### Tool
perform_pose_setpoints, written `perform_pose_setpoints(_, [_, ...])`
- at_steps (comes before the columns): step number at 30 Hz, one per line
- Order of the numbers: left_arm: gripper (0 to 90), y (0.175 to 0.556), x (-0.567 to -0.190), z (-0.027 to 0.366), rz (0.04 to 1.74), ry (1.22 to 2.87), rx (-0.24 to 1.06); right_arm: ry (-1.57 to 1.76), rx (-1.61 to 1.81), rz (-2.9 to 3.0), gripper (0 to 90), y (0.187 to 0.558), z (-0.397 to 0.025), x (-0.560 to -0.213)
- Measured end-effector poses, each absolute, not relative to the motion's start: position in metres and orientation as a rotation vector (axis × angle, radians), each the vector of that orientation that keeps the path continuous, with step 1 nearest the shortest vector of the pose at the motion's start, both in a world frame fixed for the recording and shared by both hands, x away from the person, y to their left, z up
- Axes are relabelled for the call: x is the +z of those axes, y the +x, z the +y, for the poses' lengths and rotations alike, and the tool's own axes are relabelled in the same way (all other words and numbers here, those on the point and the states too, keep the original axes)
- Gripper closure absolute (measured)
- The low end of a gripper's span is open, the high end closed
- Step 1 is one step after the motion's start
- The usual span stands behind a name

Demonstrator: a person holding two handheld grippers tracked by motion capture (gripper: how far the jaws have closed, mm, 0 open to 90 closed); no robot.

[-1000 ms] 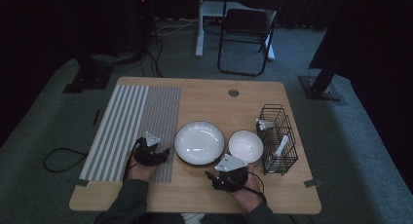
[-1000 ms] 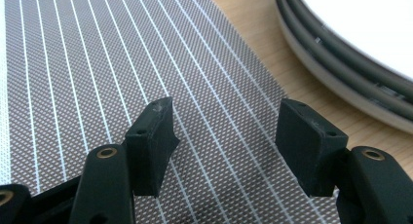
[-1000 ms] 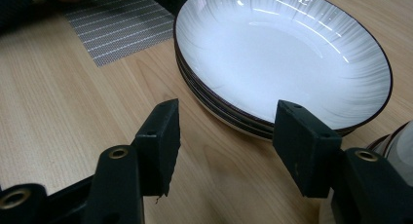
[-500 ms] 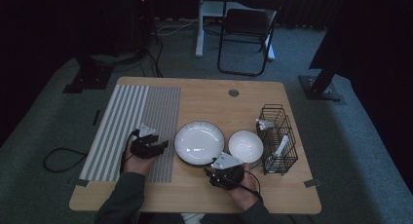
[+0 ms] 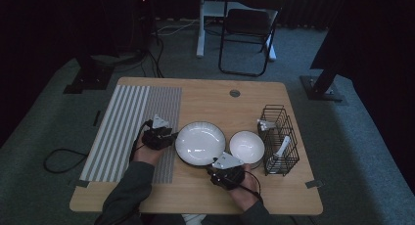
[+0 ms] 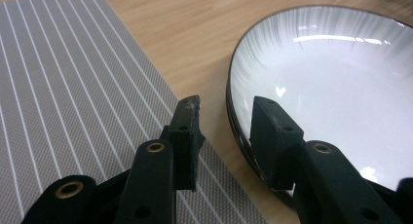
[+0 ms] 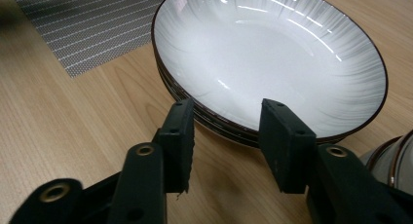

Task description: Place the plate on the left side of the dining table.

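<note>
Plates [image 5: 200, 143] sit stacked mid-table, btw the striped mat [image 5: 132, 129] and a bowl [image 5: 247, 146]. Left gripper [image 6: 224, 121] is open, straddling the rim; right gripper [image 7: 226, 136] also open at the near edge — imo grab only the top plate, lift level.

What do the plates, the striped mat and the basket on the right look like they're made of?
Plates: likely glazed ceramic; glossy white face with bright reflections and a dark brown rim, and several stacked rims show.
Mat: looks like woven vinyl or fabric; fine grey mesh texture with thin white stripes, matte.
Basket: thin black wire, probably coated metal; you can see through its grid.
</note>
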State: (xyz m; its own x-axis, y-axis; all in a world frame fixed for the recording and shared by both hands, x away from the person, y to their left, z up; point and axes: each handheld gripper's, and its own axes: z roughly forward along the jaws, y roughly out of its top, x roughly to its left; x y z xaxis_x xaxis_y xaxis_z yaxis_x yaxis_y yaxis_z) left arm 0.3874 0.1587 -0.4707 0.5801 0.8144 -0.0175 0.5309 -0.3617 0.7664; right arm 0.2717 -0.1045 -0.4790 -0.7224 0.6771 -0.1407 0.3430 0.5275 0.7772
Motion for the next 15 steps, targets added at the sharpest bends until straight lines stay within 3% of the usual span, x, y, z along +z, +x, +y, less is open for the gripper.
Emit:
perform_pose_setpoints(8, [68.7,0.405,-0.467,0.139,1.005,2.101,0.501,0.815,1.048,2.306,70.8,0.272,-0.102,-0.479])
perform_pose_setpoints(15, [75.5,0.422,-0.472,0.129,1.013,2.125,0.466,0.833,1.036,2.305,72.0,0.273,-0.104,-0.481])
